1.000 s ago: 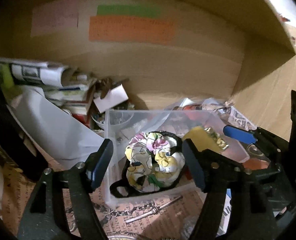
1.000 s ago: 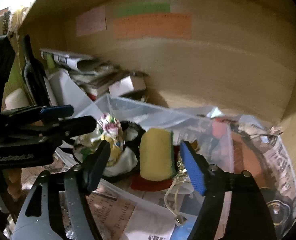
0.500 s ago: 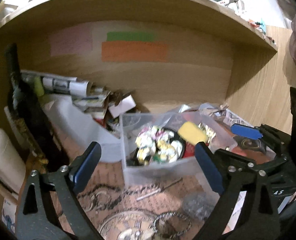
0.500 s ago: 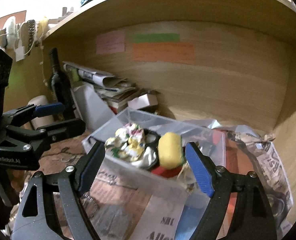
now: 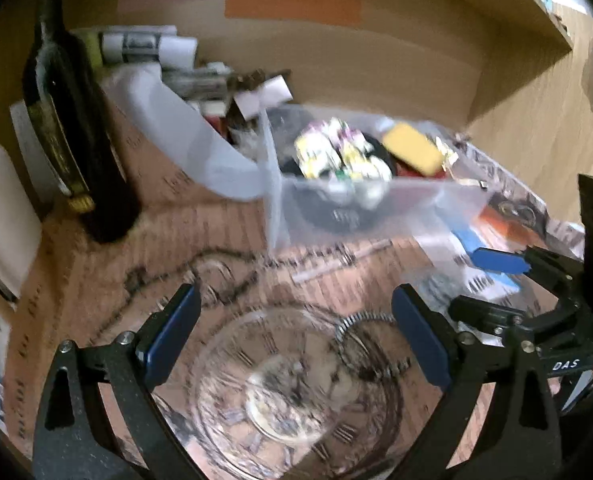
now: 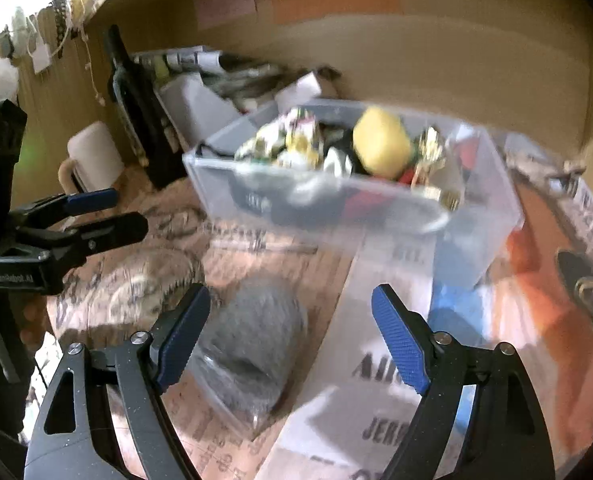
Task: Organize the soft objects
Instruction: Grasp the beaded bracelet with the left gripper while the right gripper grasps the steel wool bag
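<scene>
Down on the desk (image 5: 224, 236), both my tools are empty. My left gripper (image 5: 292, 332) stands spread wide over the clock-face print, its jaws having just been opening with nothing between them. My right gripper (image 6: 292, 332) is parted too, also freshly widened, and the grey fuzzy pad in its clear wrapper (image 6: 252, 344) lies just ahead of the left pad, untouched. Up ahead, the clear plastic bin (image 6: 472, 220) already holds the floral scrunchie (image 5: 340, 156) and the yellow sponge (image 6: 380, 140). So two soft things look sorted; by my reckoning that grey pad is what's left to collect.
</scene>
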The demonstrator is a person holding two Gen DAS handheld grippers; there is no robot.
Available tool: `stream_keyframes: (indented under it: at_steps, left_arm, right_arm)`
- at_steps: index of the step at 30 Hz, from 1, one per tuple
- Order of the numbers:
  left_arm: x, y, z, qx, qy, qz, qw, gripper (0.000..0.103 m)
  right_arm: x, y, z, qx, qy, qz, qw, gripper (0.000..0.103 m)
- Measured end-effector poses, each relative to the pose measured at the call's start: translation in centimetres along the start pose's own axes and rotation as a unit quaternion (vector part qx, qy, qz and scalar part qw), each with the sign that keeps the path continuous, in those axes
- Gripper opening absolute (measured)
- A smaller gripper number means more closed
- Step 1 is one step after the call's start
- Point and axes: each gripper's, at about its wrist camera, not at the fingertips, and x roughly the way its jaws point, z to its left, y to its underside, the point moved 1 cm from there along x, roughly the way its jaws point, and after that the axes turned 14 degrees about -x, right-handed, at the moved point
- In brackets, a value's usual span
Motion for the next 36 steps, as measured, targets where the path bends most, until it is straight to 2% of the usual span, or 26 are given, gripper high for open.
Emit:
stream_keyframes:
  at_steps: [5, 10, 11, 14, 17, 20, 21, 23, 24, 26, 31, 32, 36]
  left_arm:
    - [0.7, 1.8, -0.9, 0.011, 0.013, 0.023, 0.9996, 0.097]
    - [1.4, 3.0, -1.8, 0.018, 0.014, 0.038, 0.999, 0.097]
    - [1.6, 3.2, -1.9, 0.02, 0.012, 0.04, 0.9989, 0.097]
    - [2.4, 3.6, -2.4, 0.019, 0.011, 0.052, 0.9984, 0.097]
    - [3.3, 3.9, -2.6, 0.022, 0.007, 0.06, 0.998, 0.097]
    - [3.8, 4.1, -3.0, 0.033, -0.006, 0.045, 0.9984, 0.096]
    - [3.8, 4.2, -3.2, 0.035, -0.008, 0.041, 0.9985, 0.093]
    - [4.0, 4.2, -3.4, 0.041, -0.011, 0.037, 0.9984, 0.079]
    - [4.0, 4.2, -3.5, 0.043, -0.011, 0.036, 0.9984, 0.077]
    - [3.9, 4.2, -3.8, 0.046, -0.005, 0.037, 0.9982, 0.065]
    - [3.6, 4.0, -4.8, 0.056, 0.008, 0.037, 0.9977, 0.047]
    - [3.5, 3.9, -4.9, 0.057, 0.009, 0.036, 0.9977, 0.045]
    - [2.8, 3.2, -5.2, 0.055, 0.015, 0.024, 0.9981, 0.044]
  right_arm:
    - [0.7, 0.8, 0.8, -0.005, -0.021, 0.023, 1.0, 0.078]
    - [0.9, 1.3, 1.3, -0.018, -0.048, 0.026, 0.998, 0.046]
    - [0.8, 1.3, 1.4, -0.015, -0.054, 0.022, 0.998, 0.033]
    - [0.2, 1.5, 1.5, -0.015, -0.044, 0.011, 0.999, 0.027]
    - [-0.8, 1.6, 1.1, -0.011, -0.025, 0.0, 1.0, 0.024]
    - [-1.8, 1.9, -0.1, 0.007, -0.009, -0.008, 1.0, 0.023]
    - [-2.2, 2.0, -0.5, 0.013, -0.003, -0.011, 1.0, 0.023]
    - [-2.9, 2.2, -1.2, 0.022, 0.004, -0.019, 1.0, 0.022]
    - [-3.3, 2.2, -1.5, 0.025, 0.008, -0.024, 0.999, 0.022]
    - [-3.9, 2.2, -2.0, 0.028, 0.015, -0.032, 0.999, 0.022]
    - [-5.0, 1.7, -2.6, 0.029, 0.027, -0.054, 0.998, 0.019]
    - [-5.1, 1.7, -2.8, 0.028, 0.027, -0.056, 0.998, 0.016]
    - [-4.9, 1.6, -2.8, 0.022, 0.026, -0.05, 0.998, 0.015]
